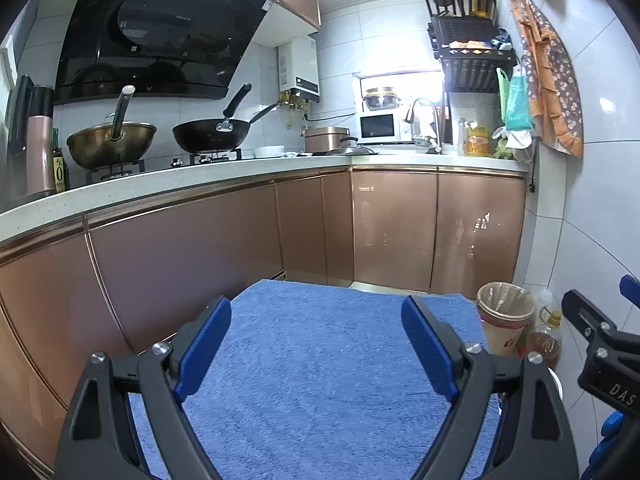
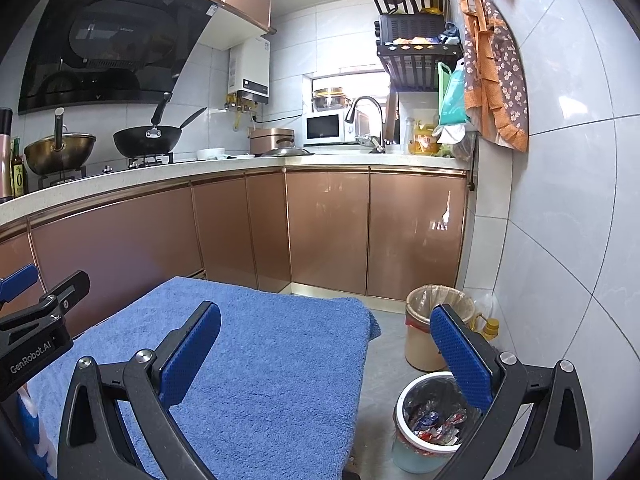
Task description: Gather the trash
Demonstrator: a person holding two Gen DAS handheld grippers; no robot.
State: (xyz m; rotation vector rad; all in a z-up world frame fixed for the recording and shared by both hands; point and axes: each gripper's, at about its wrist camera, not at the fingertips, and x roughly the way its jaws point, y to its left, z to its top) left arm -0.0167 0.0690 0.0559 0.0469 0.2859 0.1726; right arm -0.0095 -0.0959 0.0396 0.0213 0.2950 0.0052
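A blue towel covers a low surface in front of me; it also shows in the right wrist view. My left gripper is open and empty above the towel. My right gripper is open and empty over the towel's right edge. A small white bin on the floor at the lower right holds several crumpled wrappers. A taller beige bin lined with a clear bag stands behind it, also seen in the left wrist view. No trash shows on the towel.
Copper-coloured cabinets run under an L-shaped white counter with two woks, a rice cooker, a microwave and a sink. An oil bottle stands by the tiled right wall. The right gripper shows in the left view.
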